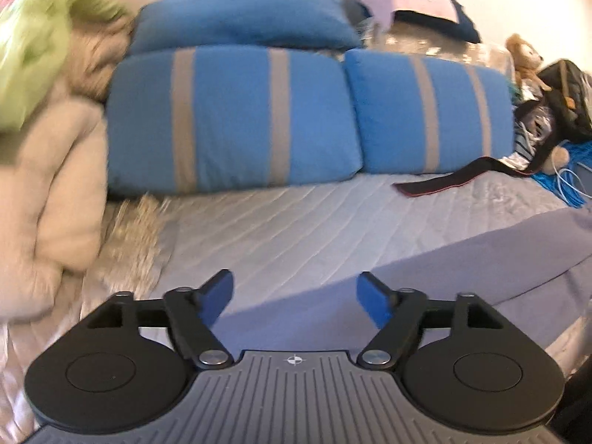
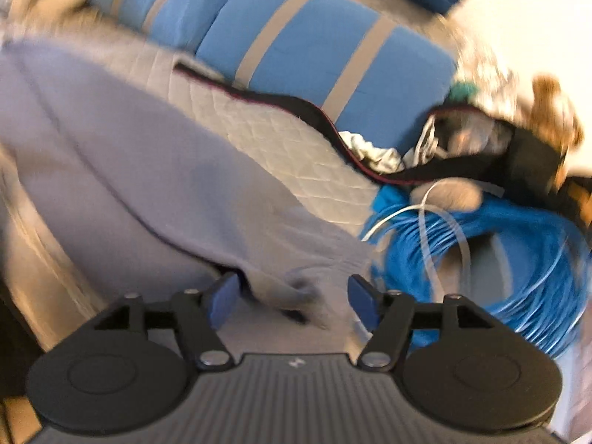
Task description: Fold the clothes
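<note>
- The grey garment (image 1: 462, 270) is spread flat on the quilted bedspread (image 1: 296, 214), in front of the two striped blue pillows (image 1: 236, 118).
- The left gripper (image 1: 295, 298) is held with its jaws wide apart above the garment's near edge; nothing is gripped.
- The right gripper (image 2: 292, 298) is likewise spread wide, a bunched fold of the garment (image 2: 148, 170) lying between its fingers, ungripped.
- A coil of blue cable (image 2: 481, 259) is seen just beside the garment, away from the pillows.
</note>
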### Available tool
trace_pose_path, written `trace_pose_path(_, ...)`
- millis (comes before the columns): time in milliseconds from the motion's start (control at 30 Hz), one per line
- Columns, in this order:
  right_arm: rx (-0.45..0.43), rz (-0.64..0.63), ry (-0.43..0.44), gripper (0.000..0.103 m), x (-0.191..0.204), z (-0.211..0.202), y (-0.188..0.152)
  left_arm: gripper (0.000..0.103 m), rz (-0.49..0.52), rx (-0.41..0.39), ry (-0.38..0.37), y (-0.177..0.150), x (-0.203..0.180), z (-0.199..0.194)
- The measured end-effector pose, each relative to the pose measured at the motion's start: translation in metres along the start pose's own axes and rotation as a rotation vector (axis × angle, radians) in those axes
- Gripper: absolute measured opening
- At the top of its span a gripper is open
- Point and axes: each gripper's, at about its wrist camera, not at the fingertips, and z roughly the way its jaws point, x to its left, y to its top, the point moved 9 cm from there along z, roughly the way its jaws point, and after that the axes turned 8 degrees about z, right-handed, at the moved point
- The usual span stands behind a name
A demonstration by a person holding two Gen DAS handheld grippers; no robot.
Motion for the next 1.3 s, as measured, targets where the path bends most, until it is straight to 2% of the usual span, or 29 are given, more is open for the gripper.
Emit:
trace_pose_path(233,0.07,-0.422,-0.175,0.074,-0.001,0.023,-0.016,0.079,0.181,-0.046,-0.053,0.082,-0.101,0.013)
trace_pose_path(367,0.081,-0.564,-0.174,0.06,0.008,0.038,-0.02,0.08,0.307,0.006,-0.122,0.1,-0.191,0.043)
trace_pose_path(433,0.084,-0.61,-0.147,0.042,0.016,0.043,-0.022,0.08,0.385,0.02,-0.168,0.103,-0.243,0.053)
trace_pose_path(467,0.086,-0.618,-0.137,0.033,0.017,0.045,-0.021,0.08,0.425,0.027,-0.192,0.102,-0.269,0.058)
trace_pose_path(533,0.087,-0.61,-0.127,0.024,0.017,0.046,-0.017,0.08,0.507,0.045,-0.208,0.092,-0.312,0.071)
trace_pose_path(567,0.089,-0.596,-0.121,0.014,0.016,0.046,-0.013,0.08,0.548,0.055,-0.216,0.087,-0.333,0.078)
trace_pose_path(667,0.078,-0.564,-0.123,0.013,0.005,0.042,0.0,0.08,0.673,0.055,-0.22,0.069,-0.385,0.091)
trace_pose_path(733,0.07,-0.556,-0.133,0.012,-0.003,0.039,0.008,0.08,0.72,0.057,-0.235,0.057,-0.411,0.1)
trace_pose_path(967,0.045,-0.524,-0.17,0.011,-0.027,0.029,0.036,0.079,0.784,0.12,-0.294,0.024,-0.45,0.12)
trace_pose_path(1033,0.03,-0.514,-0.179,0.011,-0.032,0.027,0.045,0.078,0.822,0.142,-0.26,0.019,-0.451,0.127)
trace_pose_path(1067,0.024,-0.506,-0.178,0.011,-0.034,0.027,0.048,0.069,0.836,0.151,-0.241,0.017,-0.449,0.13)
trace_pose_path(1100,0.02,-0.493,-0.174,0.011,-0.035,0.027,0.051,0.05,0.851,0.16,-0.221,0.016,-0.448,0.133)
trace_pose_path(1133,0.018,-0.486,-0.171,0.011,-0.035,0.027,0.053,0.037,0.86,0.17,-0.188,0.017,-0.445,0.136)
trace_pose_path(1167,0.017,-0.484,-0.169,0.011,-0.036,0.028,0.054,0.011,0.869,0.18,-0.154,0.017,-0.441,0.14)
trace_pose_path(1200,0.017,-0.481,-0.167,0.011,-0.036,0.03,0.055,0.004,0.876,0.18,-0.134,0.018,-0.436,0.141)
trace_pose_path(1300,0.024,-0.488,-0.163,0.011,-0.035,0.032,0.052,0.003,0.926,0.127,-0.099,0.025,-0.426,0.133)
